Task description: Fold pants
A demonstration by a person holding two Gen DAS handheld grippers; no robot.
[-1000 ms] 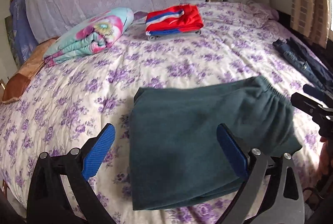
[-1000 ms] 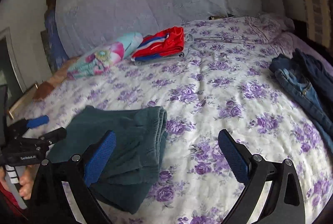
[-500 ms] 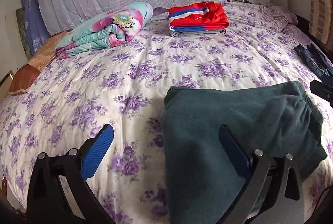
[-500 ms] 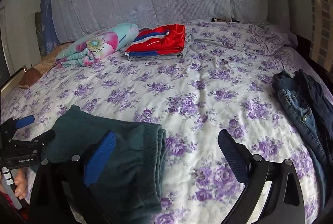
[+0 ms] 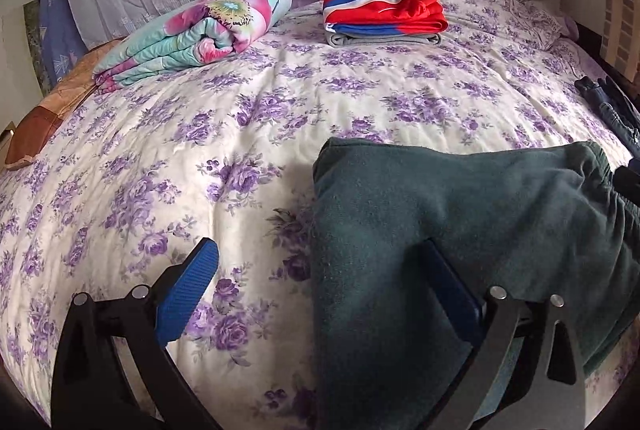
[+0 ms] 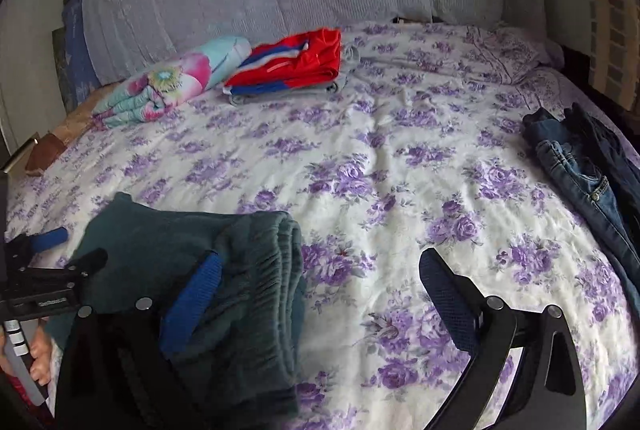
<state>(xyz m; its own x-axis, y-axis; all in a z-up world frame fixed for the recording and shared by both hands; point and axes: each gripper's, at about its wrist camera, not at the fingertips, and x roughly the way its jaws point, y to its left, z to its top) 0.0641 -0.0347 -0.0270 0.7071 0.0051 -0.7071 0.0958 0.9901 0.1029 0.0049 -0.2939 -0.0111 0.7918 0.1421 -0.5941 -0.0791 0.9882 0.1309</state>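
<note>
Left wrist view: the dark green pants (image 5: 460, 222) lie folded into a thick, roughly rectangular stack on the bed (image 5: 240, 134), near its front edge and right of centre. The fabric is soft and fleecy, and the gathered elastic waistband sits at the right end of the stack. The left gripper (image 5: 320, 282) hangs over the stack's left edge with its blue-padded fingers (image 5: 188, 286) spread wide apart, holding nothing; one finger is over the floral sheet, the other over the pants. At the far side of the bed lie a rolled floral blanket (image 5: 200, 34) and a folded red, white and blue garment (image 5: 384, 10) on top of a grey one.

Right wrist view: the pants (image 6: 188, 262) show several stacked layers at the waistband edge, which faces the middle of the bed. The right gripper (image 6: 320, 282) has its fingers wide apart and empty, the left one over the waistband. Blue jeans (image 6: 580, 170) lie crumpled at the bed's right edge, well apart from the pants.
</note>
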